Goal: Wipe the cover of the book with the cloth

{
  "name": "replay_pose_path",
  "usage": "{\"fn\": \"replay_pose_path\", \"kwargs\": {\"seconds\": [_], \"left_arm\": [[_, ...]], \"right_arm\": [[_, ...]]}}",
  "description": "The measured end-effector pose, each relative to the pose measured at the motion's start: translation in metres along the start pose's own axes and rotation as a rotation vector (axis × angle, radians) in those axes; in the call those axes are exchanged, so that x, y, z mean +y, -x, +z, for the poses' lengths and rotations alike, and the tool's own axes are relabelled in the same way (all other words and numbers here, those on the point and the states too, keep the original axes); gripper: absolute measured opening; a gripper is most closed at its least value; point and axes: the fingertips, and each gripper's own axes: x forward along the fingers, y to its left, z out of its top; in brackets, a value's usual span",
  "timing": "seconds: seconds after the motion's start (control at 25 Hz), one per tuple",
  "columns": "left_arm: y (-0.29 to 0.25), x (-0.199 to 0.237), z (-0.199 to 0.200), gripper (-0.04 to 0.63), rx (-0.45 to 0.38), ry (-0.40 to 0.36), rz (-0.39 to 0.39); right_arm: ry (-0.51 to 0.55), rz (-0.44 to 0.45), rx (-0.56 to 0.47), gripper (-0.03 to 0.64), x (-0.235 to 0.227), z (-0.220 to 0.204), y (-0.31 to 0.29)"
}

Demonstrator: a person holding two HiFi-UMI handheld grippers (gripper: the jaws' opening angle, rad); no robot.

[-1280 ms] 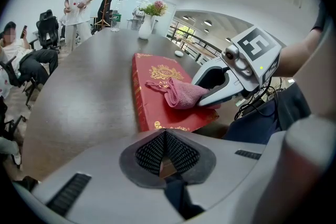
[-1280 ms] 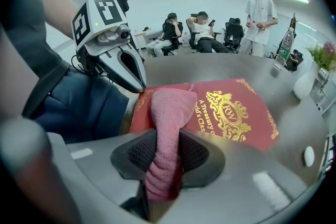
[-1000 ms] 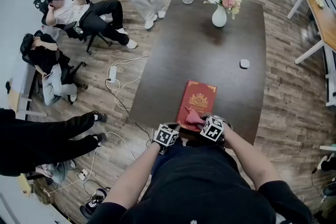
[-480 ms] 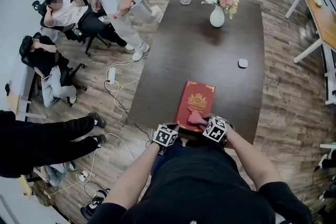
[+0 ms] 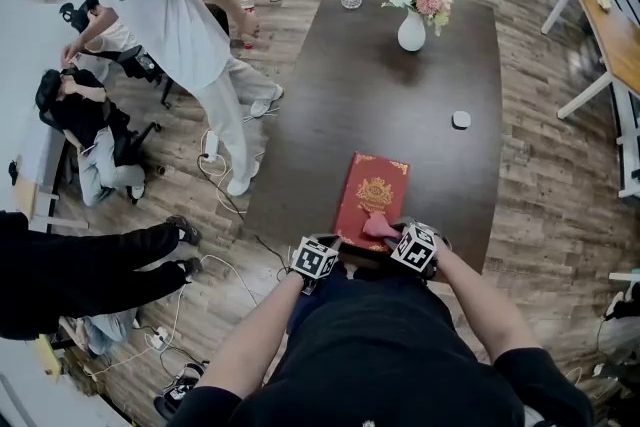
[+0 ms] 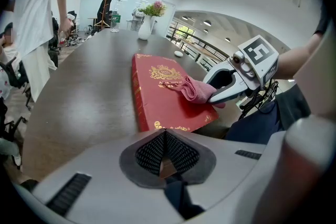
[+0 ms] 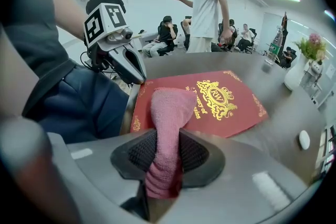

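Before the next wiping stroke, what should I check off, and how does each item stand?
1. Cloth clamped in right gripper: ok.
2. Cloth resting on the book cover: ok.
3. Cover ahead free of other things: ok.
4. Left gripper steadying the book: cannot tell; its jaws are together, empty, near the book's corner.
5. Vase well away from the book: ok.

We wear a black short-sleeved top [image 5: 400,355] and, as far as the narrow glimpse tells, dark blue trousers [image 7: 89,107]. Our left claw [image 6: 165,136] and right claw [image 7: 165,152] share a pale grey moulded shell with small dark slots and black ribbed pads [image 6: 149,152]. Each carries a white cube [image 5: 318,258] printed with black square markers.
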Motion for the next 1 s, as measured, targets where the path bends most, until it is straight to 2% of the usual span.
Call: {"fn": "replay_pose_path", "kwargs": {"seconds": [0.76,1.0], "left_arm": [[-0.001,-0.002,0.001,-0.005,-0.016,-0.04,-0.021],[0.002,-0.003,0.001,-0.005,-0.037,-0.048,-0.032]], "right_arm": [[-0.085,-0.032,0.049,0.12,-0.006,-0.04,0.015],[-0.089,-0.04,0.04,0.12,-0.008,-0.026,0.022]]}}
